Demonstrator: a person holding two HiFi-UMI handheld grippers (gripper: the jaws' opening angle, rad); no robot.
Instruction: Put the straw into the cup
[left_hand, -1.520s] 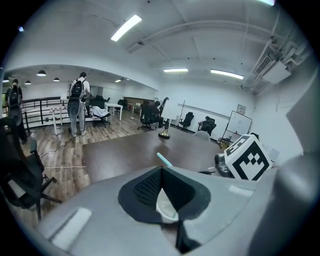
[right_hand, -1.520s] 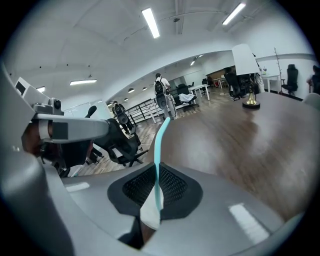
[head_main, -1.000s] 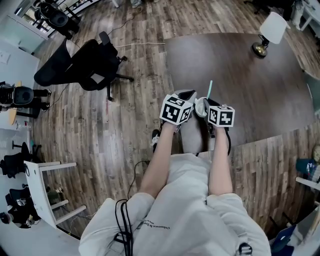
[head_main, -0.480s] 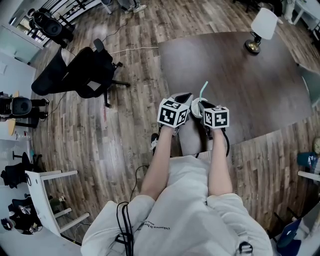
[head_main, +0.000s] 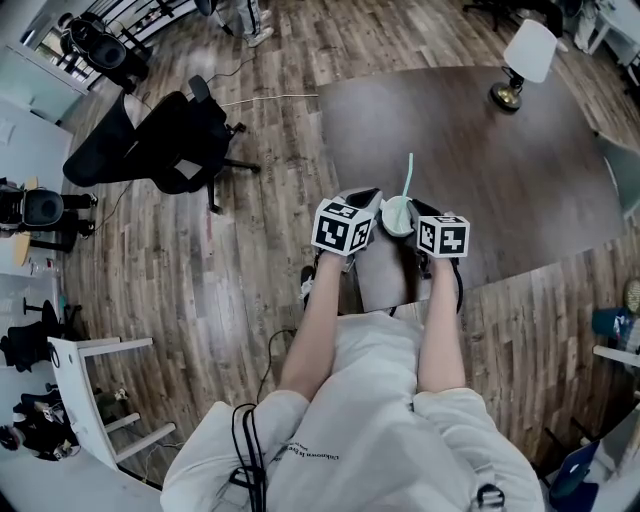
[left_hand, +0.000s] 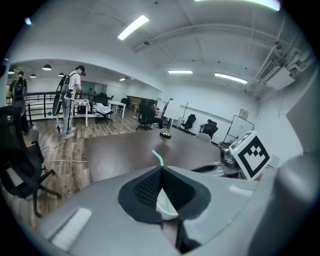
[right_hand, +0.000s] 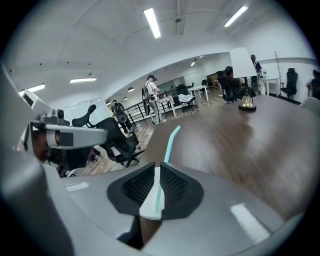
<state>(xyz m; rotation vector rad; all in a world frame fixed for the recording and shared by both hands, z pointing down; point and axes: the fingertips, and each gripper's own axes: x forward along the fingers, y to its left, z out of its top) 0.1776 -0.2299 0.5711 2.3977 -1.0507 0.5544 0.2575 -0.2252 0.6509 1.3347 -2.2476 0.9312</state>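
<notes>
We see the cup (head_main: 396, 215) held in the air at frame centre, above the near edge of the dark worktop (head_main: 480, 150) and squeezed between both tools. The left tool (head_main: 368, 196) sits on its left side. In the left gripper view its jaws (left_hand: 162, 171) are pinched together on the cup's white wall (left_hand: 166, 207). The right tool (head_main: 418, 208) sits on the cup's right side. In the right gripper view its jaws (right_hand: 157, 171) are almost closed, and the narrow gap is filled by the teal straw (right_hand: 170, 143) lying against the white cup edge (right_hand: 150, 206). The straw (head_main: 408, 178) pokes out of the cup toward the top of the frame, lower end inside. A lamp (head_main: 520, 60) stands upper right on the worktop, well apart.
</notes>
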